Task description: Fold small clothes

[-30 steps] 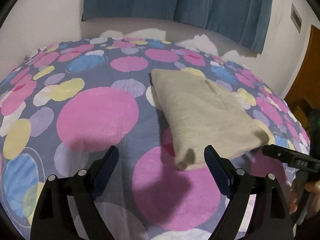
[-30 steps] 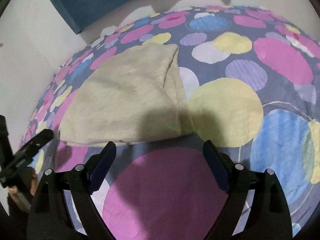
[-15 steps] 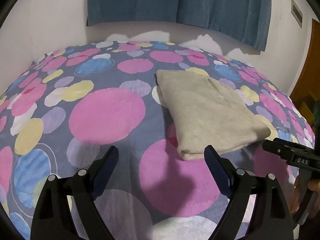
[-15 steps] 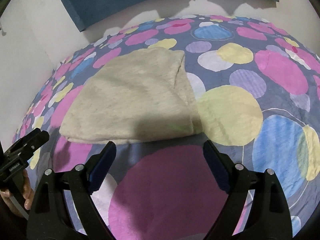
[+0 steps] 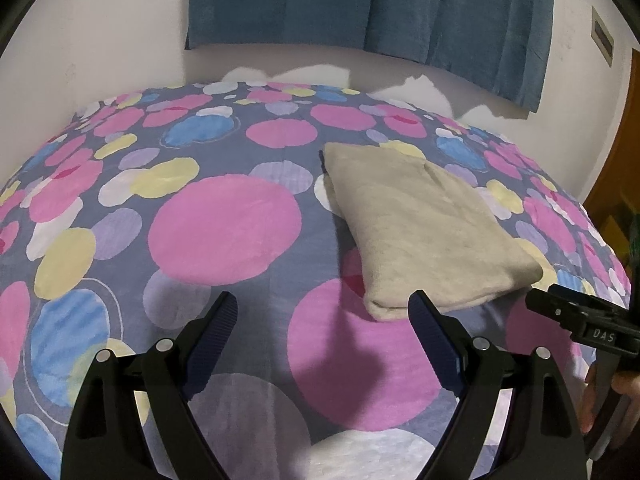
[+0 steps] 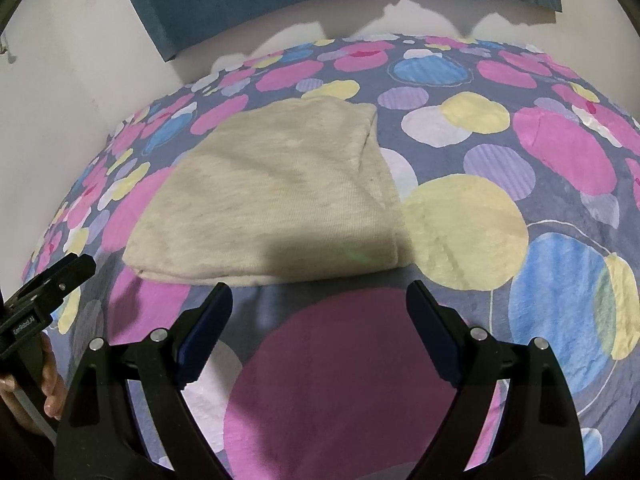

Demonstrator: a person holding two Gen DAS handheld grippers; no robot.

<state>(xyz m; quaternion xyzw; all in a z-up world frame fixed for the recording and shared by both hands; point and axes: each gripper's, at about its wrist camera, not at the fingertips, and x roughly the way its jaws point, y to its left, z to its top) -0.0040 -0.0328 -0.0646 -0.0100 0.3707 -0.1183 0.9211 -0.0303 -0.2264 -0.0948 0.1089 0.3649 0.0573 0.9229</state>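
Observation:
A beige garment (image 5: 424, 224) lies folded into a flat rectangle on the spotted bedspread (image 5: 224, 228). In the left wrist view it sits ahead and to the right of my left gripper (image 5: 323, 312), which is open with nothing between its fingers. The right wrist view shows the same beige garment (image 6: 280, 200) just beyond my right gripper (image 6: 319, 302), also open and empty, held short of the garment's near edge. Each gripper shows at the edge of the other's view: right one (image 5: 588, 320), left one (image 6: 44, 296), each in a hand.
The bedspread (image 6: 460, 224) has large pink, yellow, blue and lilac circles. A white wall with a dark blue curtain (image 5: 360, 8) stands behind the bed. A brown door (image 5: 628, 128) is at the far right, past the bed's edge.
Both views have drawn back slightly from the garment, which now sits a bit farther from the fingertips. The garment itself has not moved and both grippers stay open.

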